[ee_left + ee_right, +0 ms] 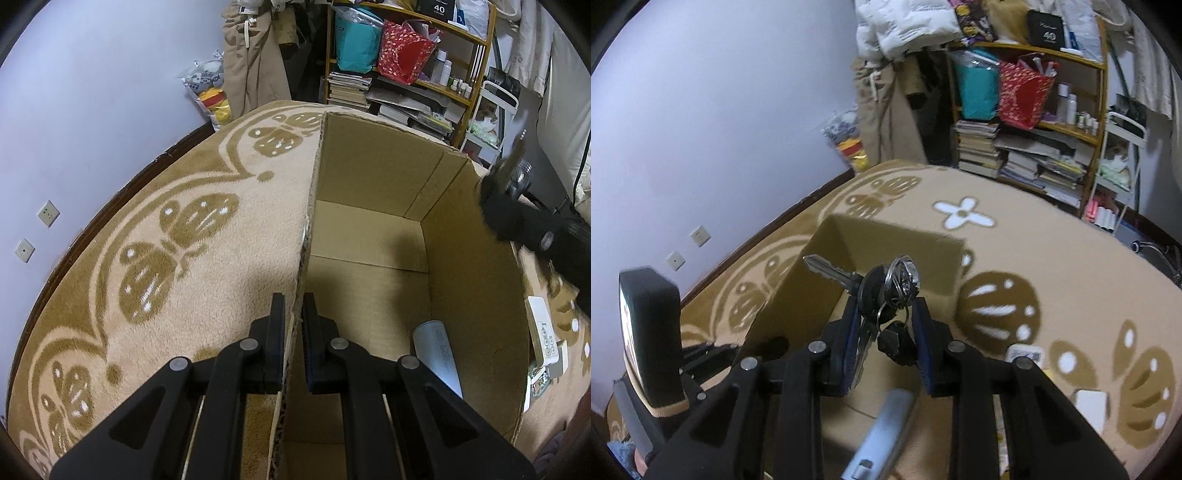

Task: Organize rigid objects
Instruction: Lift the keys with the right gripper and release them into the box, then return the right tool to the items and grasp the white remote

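Observation:
An open cardboard box (369, 166) stands on a beige patterned carpet. My left gripper (293, 306) is shut on the box's left wall, one finger on each side of the cardboard edge. A pale blue oblong object (437, 354) lies inside the box near its right wall. In the right wrist view, my right gripper (886, 301) is shut on a bunch of keys (882, 291) with a black fob and metal rings, held above the box (886, 236) and the pale blue object (882, 432). The right gripper (517, 184) also shows blurred over the box's right rim.
Small white boxes (543, 332) lie on the carpet right of the cardboard box, also seen as white boxes (1089, 406) in the right wrist view. A cluttered wooden shelf (406, 74) with books and bags stands at the back. A lilac wall (92, 110) borders the carpet on the left.

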`<state>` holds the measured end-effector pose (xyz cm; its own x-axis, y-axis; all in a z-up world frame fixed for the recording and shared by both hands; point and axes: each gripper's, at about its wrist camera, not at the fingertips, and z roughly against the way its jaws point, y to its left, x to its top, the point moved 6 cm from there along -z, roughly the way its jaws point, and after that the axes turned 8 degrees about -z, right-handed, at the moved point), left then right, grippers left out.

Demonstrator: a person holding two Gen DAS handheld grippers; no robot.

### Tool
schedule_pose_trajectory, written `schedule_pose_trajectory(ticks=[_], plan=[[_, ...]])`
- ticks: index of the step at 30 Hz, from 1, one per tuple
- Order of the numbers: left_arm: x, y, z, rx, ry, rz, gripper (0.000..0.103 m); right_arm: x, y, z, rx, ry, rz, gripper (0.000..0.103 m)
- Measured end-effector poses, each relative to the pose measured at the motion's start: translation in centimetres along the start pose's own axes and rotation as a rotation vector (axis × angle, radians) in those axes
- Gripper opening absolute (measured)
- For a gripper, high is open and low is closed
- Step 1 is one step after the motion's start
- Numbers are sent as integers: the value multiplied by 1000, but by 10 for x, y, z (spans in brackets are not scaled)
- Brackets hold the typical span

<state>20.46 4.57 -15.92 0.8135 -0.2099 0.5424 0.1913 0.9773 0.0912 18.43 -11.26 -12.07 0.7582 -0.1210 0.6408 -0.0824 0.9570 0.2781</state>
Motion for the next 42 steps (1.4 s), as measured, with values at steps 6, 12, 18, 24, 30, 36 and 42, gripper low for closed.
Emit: schedule_pose_trajectory(ticks=[6,12,18,24,30,36,42], plan=[[0,-1,-2,-6,0,5,8,-15,2,-12,-1,36,-11,30],[0,-1,-3,-11,-2,11,8,-15,6,-11,1,35,19,30],[0,0,-4,-16,-2,17,8,-13,5,-10,17,32,-8,30],[0,0,-4,-19,-2,20,8,-8,4,-3,28,5,1,32],[-1,-1,-6,-17,0,17,8,5,-5,12,39,-26,-34,40],[-2,0,-5,-24,1,23,8,12,-35,28,-90,-77,-33,78],[-2,0,-5,-28,1,29,7,7,-75,27,-183,-57,-69,87]])
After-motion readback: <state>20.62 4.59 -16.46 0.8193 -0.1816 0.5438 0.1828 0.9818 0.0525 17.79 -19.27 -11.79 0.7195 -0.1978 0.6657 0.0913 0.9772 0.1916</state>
